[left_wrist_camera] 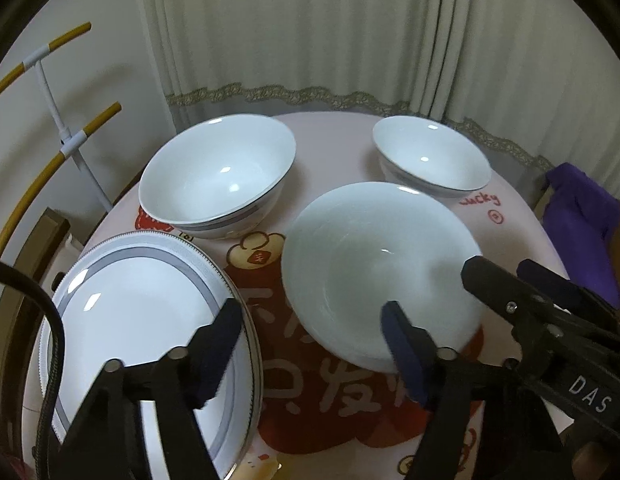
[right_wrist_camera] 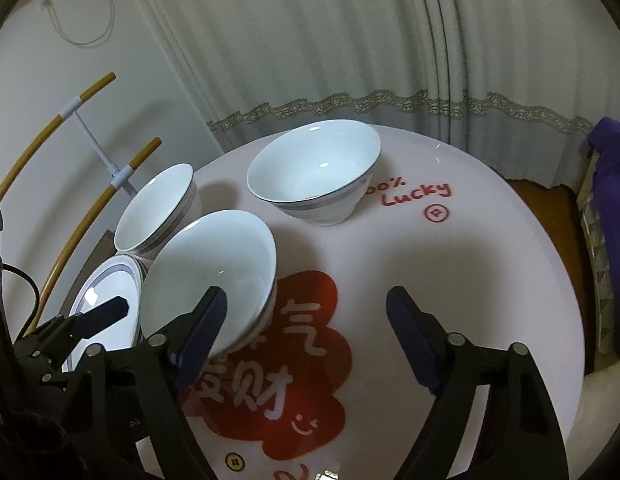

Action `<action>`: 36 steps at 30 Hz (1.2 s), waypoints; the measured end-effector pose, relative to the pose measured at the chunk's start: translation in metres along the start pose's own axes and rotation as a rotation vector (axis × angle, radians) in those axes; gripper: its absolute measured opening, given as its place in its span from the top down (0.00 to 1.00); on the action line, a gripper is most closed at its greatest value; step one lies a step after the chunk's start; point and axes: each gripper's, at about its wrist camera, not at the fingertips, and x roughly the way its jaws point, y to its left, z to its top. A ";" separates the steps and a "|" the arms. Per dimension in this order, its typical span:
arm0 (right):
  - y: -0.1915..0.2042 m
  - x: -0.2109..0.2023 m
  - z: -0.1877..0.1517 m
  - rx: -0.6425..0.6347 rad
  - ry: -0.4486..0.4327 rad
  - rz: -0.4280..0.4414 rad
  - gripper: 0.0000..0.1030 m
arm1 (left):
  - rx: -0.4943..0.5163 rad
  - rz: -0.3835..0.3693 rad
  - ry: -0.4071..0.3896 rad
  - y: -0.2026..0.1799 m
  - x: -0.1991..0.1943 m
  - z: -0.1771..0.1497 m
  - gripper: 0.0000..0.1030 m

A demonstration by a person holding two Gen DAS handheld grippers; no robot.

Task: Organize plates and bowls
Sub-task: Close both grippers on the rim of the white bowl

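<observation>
The left hand-held gripper point(left_wrist_camera: 310, 344) is being held with its jaws partly open over the round tabletop point(right_wrist_camera: 490, 280); its left finger point(left_wrist_camera: 218, 344) is seen over the near rim of the glossy white porcelain plate with a grey band and beaded edge point(left_wrist_camera: 142, 304), and its right finger point(left_wrist_camera: 402, 352) over the near rim of the plain white glazed bowl nearest the cameras point(left_wrist_camera: 374, 264); whether either pad is touching ceramic cannot be told, and nothing is being clamped between them. The right hand-held gripper point(right_wrist_camera: 306, 320) is being held wide open; its left finger point(right_wrist_camera: 202, 328) is overlapping that same bowl's near rim, its right finger point(right_wrist_camera: 410, 336) is being shown over bare tabletop, and no firm grip is visible. That bowl is lying just beside the plate, in the middle of the tabletop, its mouth facing up and slightly tilted. Further back, a smooth white bowl with a grey stripe under its rim point(left_wrist_camera: 218, 176) is standing upright at the left, and a smaller matching white bowl point(left_wrist_camera: 430, 156) at the right, well apart. The tabletop is being covered by a pale pink sheet printed with a red flower shape and white characters point(right_wrist_camera: 278, 380); pleated cream curtains with a lace band point(left_wrist_camera: 310, 40) are hanging behind; purple cloth point(left_wrist_camera: 582, 216) is showing at the right.
</observation>
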 end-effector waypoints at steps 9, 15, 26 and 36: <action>0.002 0.021 0.007 0.014 0.042 0.031 0.39 | 0.010 -0.001 0.001 0.006 0.010 0.010 0.43; 0.006 0.026 0.009 0.006 0.051 0.035 0.46 | 0.017 -0.022 0.010 0.009 0.012 0.012 0.48; 0.007 0.030 0.013 0.006 0.060 0.031 0.58 | 0.039 -0.052 0.028 0.008 0.018 0.021 0.66; 0.010 0.031 0.013 0.001 0.067 0.042 0.85 | 0.035 -0.028 0.016 0.009 0.019 0.023 0.80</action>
